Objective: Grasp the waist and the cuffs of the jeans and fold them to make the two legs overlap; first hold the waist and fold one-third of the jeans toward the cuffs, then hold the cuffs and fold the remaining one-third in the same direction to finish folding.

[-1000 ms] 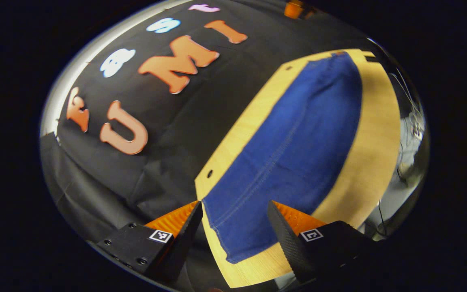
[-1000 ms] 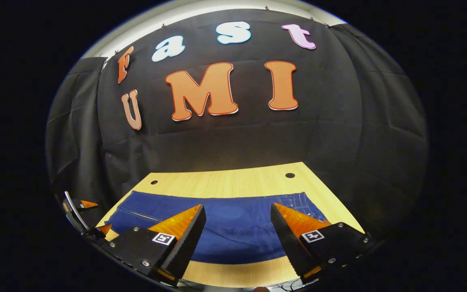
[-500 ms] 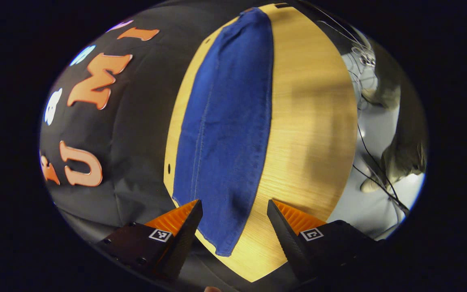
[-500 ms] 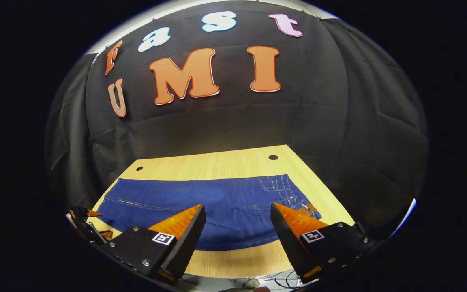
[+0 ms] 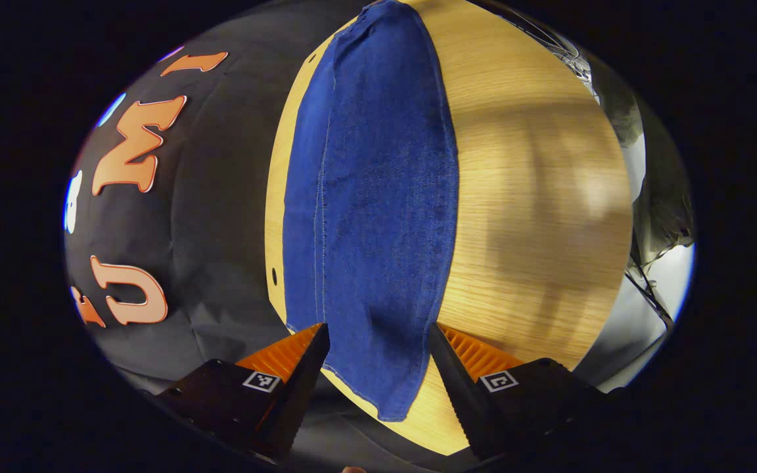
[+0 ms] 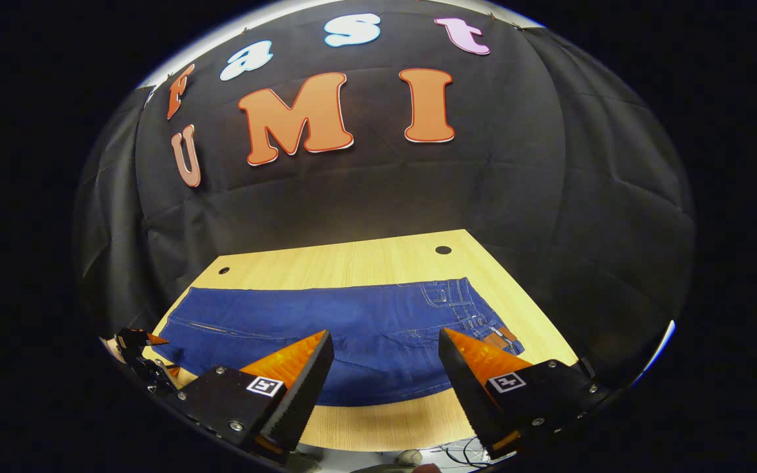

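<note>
Blue jeans [image 5: 372, 197] lie flat in one long strip on the wooden table [image 5: 536, 197]. Their cuff end [image 5: 385, 401] is between the fingers of my left gripper [image 5: 378, 368], which is open and just above the table's near edge. In the right gripper view the jeans [image 6: 326, 322] run left to right, with the waist [image 6: 477, 315] and its leather patch at the right. My right gripper [image 6: 385, 368] hangs open over the table's front edge, near the strip's middle, with nothing in it. The left gripper [image 6: 138, 348] appears small at the far left, by the cuffs.
The table [image 6: 352, 266] has two small round holes [image 6: 443, 250] near its back edge, close to the black cloth wall. A broad band of bare wood [image 5: 549, 263] lies beside the jeans. Cables [image 5: 648, 295] trail on the pale floor past the table.
My left gripper has swung round to face along the jeans and closed in on the cuff end, which now sits between its open fingers. The right gripper has shifted only slightly.
</note>
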Demonstrator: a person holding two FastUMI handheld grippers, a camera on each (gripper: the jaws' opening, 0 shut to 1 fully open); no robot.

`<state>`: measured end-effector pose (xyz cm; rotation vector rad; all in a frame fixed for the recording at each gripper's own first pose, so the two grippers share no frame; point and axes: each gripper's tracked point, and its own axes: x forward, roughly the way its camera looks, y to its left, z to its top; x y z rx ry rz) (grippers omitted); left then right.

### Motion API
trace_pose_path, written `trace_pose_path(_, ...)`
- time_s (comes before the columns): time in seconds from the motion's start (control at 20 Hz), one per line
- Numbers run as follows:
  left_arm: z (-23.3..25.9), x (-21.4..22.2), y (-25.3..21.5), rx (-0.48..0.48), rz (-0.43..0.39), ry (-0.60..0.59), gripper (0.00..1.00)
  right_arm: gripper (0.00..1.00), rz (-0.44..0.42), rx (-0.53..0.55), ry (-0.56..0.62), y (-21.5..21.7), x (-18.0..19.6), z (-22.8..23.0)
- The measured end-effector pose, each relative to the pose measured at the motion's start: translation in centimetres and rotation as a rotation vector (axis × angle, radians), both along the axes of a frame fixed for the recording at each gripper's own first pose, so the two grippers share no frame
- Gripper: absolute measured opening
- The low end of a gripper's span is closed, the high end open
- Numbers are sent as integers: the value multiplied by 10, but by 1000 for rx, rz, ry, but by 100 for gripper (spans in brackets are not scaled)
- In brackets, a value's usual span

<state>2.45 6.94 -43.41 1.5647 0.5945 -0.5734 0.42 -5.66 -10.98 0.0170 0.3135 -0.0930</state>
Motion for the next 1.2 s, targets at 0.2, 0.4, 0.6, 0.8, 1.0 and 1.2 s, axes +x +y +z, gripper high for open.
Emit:
trace_pose_path(0.2,-1,23,7,13,-3,-34,93,98,-12,8,24,0,0,-3)
trace_pose_path(0.4,-4,52,9,22,-8,-54,90,98,-21,-1,35,-1,3,-4)
trace_pose_path(0.6,-20,64,6,-4,10,-35,55,98,-22,-28,30,-1,11,-2)
trace_pose_path(0.8,-22,62,3,-11,3,-32,9,98,-18,-117,1,-10,25,10)
trace_pose_path(1.0,5,69,-2,-17,-16,-57,8,97,25,-391,-30,-32,36,17)
trace_pose_path(1.2,2,74,-4,-2,-30,-49,9,98,155,-890,102,-54,34,-31)
